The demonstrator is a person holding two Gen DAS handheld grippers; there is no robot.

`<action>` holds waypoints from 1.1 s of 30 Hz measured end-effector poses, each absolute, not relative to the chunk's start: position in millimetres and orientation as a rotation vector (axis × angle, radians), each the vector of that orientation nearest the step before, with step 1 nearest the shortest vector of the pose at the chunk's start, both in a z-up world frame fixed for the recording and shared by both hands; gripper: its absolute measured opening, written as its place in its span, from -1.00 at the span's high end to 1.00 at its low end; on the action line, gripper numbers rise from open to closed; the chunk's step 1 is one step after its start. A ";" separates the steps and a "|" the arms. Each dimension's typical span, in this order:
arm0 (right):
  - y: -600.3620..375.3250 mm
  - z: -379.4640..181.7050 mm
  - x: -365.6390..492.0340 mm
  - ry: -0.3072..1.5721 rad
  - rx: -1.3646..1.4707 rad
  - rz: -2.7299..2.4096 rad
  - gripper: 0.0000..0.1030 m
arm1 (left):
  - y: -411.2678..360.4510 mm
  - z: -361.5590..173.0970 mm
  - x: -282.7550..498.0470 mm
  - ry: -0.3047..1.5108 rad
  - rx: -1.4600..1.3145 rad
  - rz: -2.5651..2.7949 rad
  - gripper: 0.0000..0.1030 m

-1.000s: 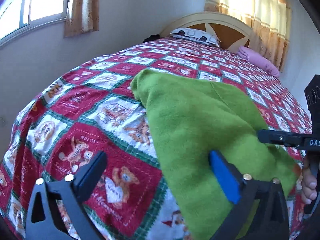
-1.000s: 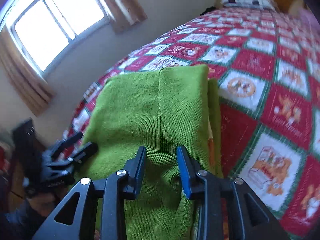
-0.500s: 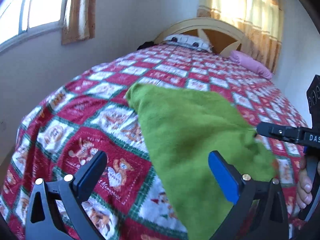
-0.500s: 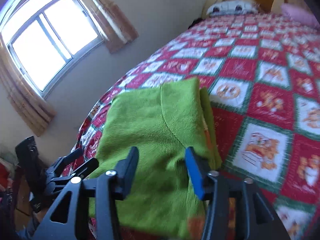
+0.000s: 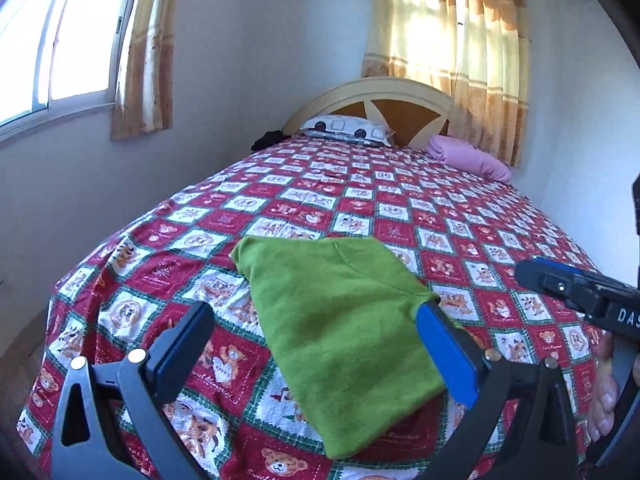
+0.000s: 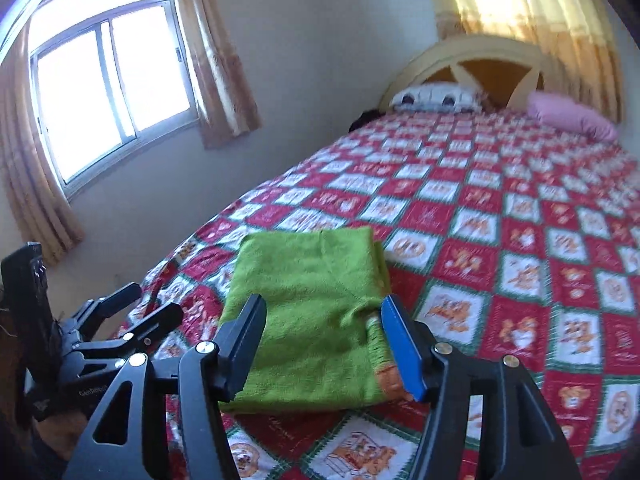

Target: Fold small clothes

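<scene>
A folded green garment [image 5: 340, 332] lies flat on the bed [image 5: 400, 208], near the foot end, in the lower centre of both views. It rests on a red, white and green checked bedspread [image 6: 520, 240] printed with bears.

In the left wrist view the left gripper [image 5: 316, 344] hangs above the garment with its fingers [image 5: 448, 356] spread wide; nothing is between them and they touch no cloth. The right gripper [image 5: 576, 296] enters from the right edge of that frame, with part of a hand [image 5: 604, 392] below it.

In the right wrist view the right gripper [image 6: 324, 340] is opening, its 2 fingers [image 6: 402, 350] parted and clear of the cloth; the garment shows in the gap but lies on the bed below, not held. The left gripper [image 6: 132, 312] sits at the lower left of that frame.

At the top of the frame are a headboard [image 5: 372, 96], a patterned pillow [image 5: 348, 128] and a pink pillow [image 5: 468, 156]. A window [image 6: 108, 96] with curtains [image 6: 216, 52] fills the upper left
</scene>
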State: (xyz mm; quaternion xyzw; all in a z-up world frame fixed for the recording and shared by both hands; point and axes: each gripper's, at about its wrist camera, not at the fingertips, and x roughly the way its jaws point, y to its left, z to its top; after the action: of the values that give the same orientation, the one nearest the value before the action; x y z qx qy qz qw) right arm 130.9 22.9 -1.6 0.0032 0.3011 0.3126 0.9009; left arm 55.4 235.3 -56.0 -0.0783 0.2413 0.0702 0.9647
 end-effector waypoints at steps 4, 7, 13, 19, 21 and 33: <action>10.6 7.1 116.7 0.573 0.008 0.612 -0.20 | 230.6 -52.4 51.0 0.478 -0.156 0.137 -1.00; 4.0 10.9 110.5 0.553 0.012 0.601 -0.21 | 227.2 -50.8 48.7 0.472 -0.148 0.133 -1.00; -1.6 18.4 100.9 0.518 0.014 0.593 -0.27 | 220.4 -48.7 46.2 0.467 -0.140 0.127 -1.00; -0.6 17.9 99.4 0.515 0.017 0.592 -0.29 | 218.2 -48.4 44.7 0.464 -0.140 0.126 -1.00; -0.2 17.7 99.4 0.514 0.018 0.596 -0.29 | 217.5 -48.1 44.8 0.464 -0.139 0.127 -1.00; 2.2 14.9 95.0 0.517 0.017 0.601 -0.30 | 218.5 -48.2 45.0 0.465 -0.139 0.124 -1.00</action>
State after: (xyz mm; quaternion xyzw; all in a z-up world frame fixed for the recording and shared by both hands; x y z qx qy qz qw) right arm 95.0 2.2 14.9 0.0083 0.2517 0.2927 0.9224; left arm 45.0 218.5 -48.1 -0.0689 0.2300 0.0615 0.9688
